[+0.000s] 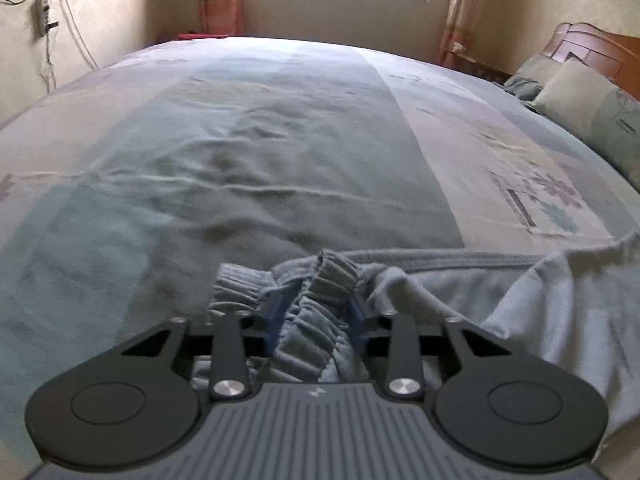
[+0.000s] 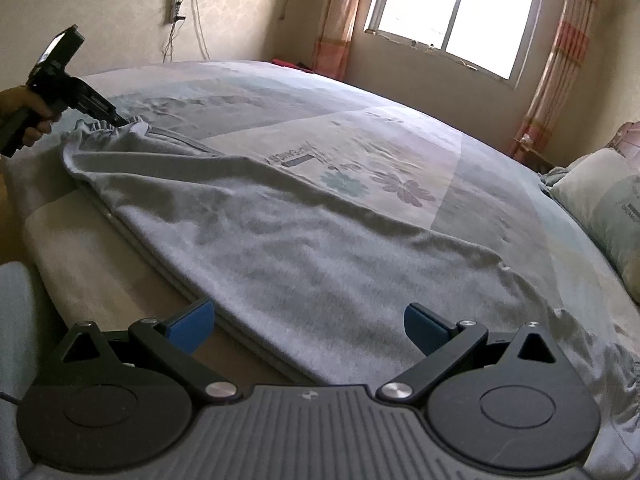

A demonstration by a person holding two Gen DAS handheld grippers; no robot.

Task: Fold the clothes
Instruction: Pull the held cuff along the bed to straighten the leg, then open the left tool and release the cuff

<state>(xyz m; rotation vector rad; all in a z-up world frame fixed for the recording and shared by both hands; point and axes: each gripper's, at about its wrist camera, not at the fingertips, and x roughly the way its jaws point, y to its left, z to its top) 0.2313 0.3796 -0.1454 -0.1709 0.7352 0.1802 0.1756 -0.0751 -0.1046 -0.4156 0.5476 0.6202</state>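
the left gripper (image 1: 316, 308) is pinching the gathered elastic waistband (image 1: 320, 280) of grey pants (image 2: 304, 248), its jaws drawn narrow with the ribbed cloth bunching up between the blue pads (image 1: 276, 312). in the right wrist view that same gripper (image 2: 126, 123) is showing at far left, a hand (image 2: 28, 116) gripping its handle, its tip sitting at the bunched waistband (image 2: 106, 128).

the pants are lying on the bed (image 2: 400, 152), stretching from the waistband at far left across to the near right, close to the bed's near edge. the fabric is lying mostly flat with soft creases, and a folded seam edge is running along its near side. in the left wrist view the pale cloth is draping away to the right of the gripper, with a ribbed band running along its far edge.

the right gripper (image 2: 310, 328) is hovering just above the pants near their lower end, its jaws standing wide apart and holding nothing; the blue pads (image 2: 192, 326) are sitting on either side of the cloth below.

the bed is wearing a patchwork cover (image 1: 280, 140) in grey, teal and cream with flower prints. a pillow (image 2: 600, 200) is lying at far right. a window (image 2: 456, 12) with checked curtains (image 2: 560, 60) is glowing on the far wall, and a power strip (image 2: 176, 8) with cables is hanging on the wall at left.
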